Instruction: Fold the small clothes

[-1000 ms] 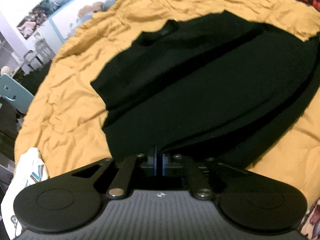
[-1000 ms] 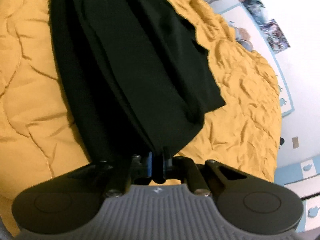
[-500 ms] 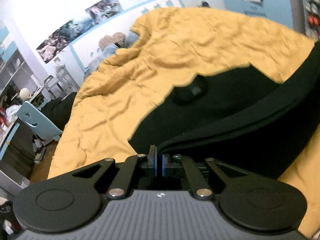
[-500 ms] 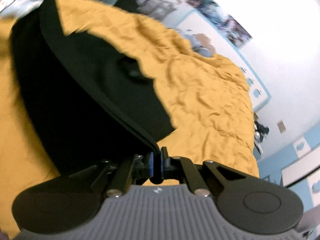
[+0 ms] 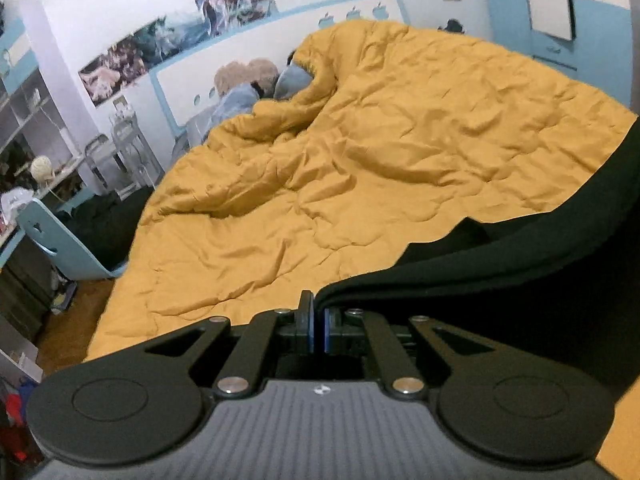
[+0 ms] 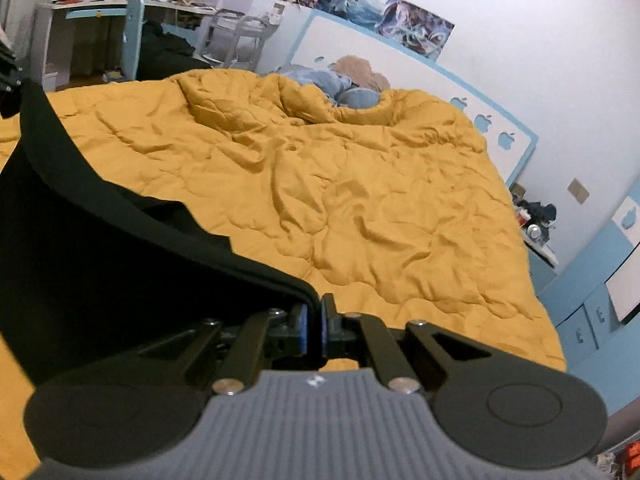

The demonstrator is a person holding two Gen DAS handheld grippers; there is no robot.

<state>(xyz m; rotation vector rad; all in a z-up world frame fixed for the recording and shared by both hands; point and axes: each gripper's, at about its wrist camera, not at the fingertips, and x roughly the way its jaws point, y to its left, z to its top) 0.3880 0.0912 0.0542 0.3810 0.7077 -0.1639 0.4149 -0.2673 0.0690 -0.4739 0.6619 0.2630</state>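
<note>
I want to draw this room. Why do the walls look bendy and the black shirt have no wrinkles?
Left wrist view: the fisheye lens curves the wall and darkens the corners. Both views: the black garment shows so dark that its folds vanish, while the yellow quilt shows every crease. Right wrist view: the desk looks soft.

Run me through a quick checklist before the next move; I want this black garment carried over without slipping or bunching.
1. Left claw pinching the black garment: ok, hem clamped between shut pads.
2. Right claw pinching the garment: ok, edge clamped.
3. Held edge running between both claws without twists: cannot tell, each view shows one end only.
4. Landing area on the yellow quilt free of objects: ok, only wrinkles.
5. Lower layer of the garment lying flat: cannot tell, hidden by the raised fold.
</note>
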